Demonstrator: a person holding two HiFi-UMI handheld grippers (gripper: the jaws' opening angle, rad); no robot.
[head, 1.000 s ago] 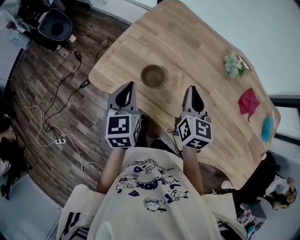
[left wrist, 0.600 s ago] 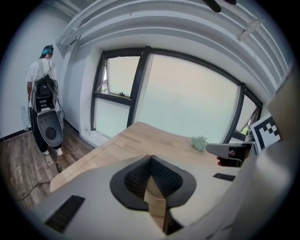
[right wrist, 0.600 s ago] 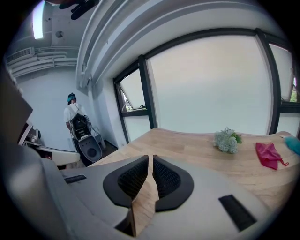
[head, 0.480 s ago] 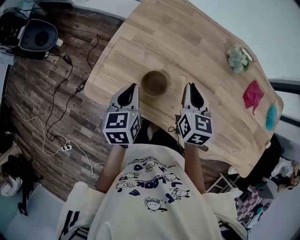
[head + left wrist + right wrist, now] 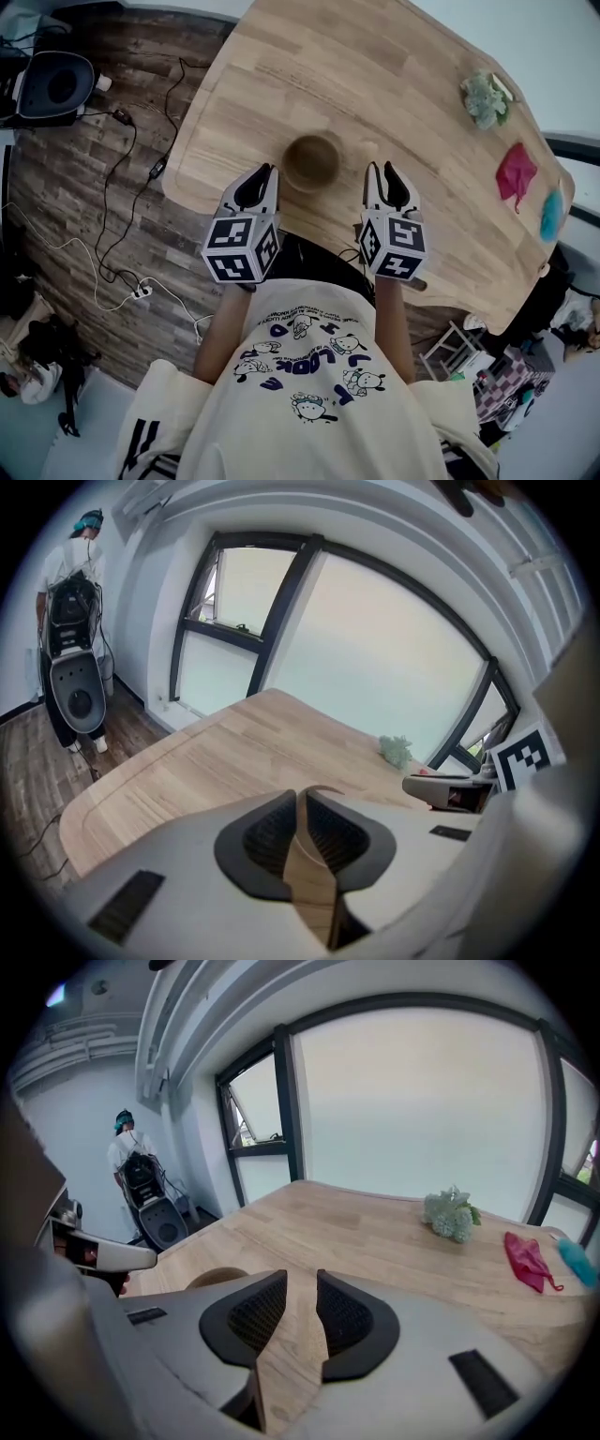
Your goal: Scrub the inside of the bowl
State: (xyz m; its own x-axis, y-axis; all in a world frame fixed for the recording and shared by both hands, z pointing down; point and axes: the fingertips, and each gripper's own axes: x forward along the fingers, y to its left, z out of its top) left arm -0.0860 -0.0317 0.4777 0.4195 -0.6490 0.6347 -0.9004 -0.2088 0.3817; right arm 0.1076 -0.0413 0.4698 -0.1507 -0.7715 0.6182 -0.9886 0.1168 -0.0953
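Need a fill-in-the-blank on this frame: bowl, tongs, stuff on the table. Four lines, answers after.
1. The bowl stands on a ___ table.
2. In the head view, the bowl lies ___ the tips of the left tongs and the right tongs.
3. The cloth near the table's right end is ___.
4. Both tongs hold ___.
Missing words: wooden; between; red; nothing.
Note: both tongs' jaws have just been opening, with nothing between them.

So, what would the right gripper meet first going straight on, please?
The right gripper, jaws just opening and empty, would probably meet the light wooden tabletop beside the round brown bowl; depth unclear.
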